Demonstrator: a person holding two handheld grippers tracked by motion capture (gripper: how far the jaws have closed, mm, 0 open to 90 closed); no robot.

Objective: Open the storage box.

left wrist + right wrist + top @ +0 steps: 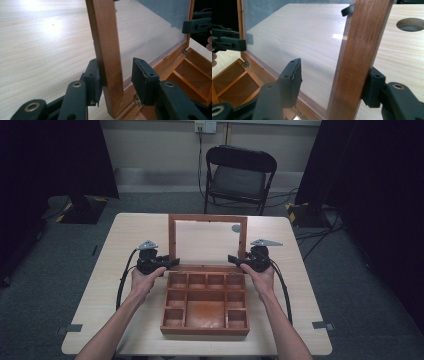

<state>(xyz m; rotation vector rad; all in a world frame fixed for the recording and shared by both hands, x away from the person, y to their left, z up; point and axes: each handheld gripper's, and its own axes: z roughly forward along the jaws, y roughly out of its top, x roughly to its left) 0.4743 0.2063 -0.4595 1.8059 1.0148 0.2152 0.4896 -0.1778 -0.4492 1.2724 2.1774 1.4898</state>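
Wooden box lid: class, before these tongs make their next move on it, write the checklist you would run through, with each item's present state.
1. Lid stands upright and open: ok.
2. Left tongs straddle the lid's left rail: ok.
3. Left tongs grip that rail from both sides: not ok; the inner pad stands apart from the wood.
4. Right tongs grip the right rail from both sides: not ok; its inner pad is also apart.
5. Compartments of the box hold nothing the lid could trap: ok.
6. Hinge moves freely: cannot tell.
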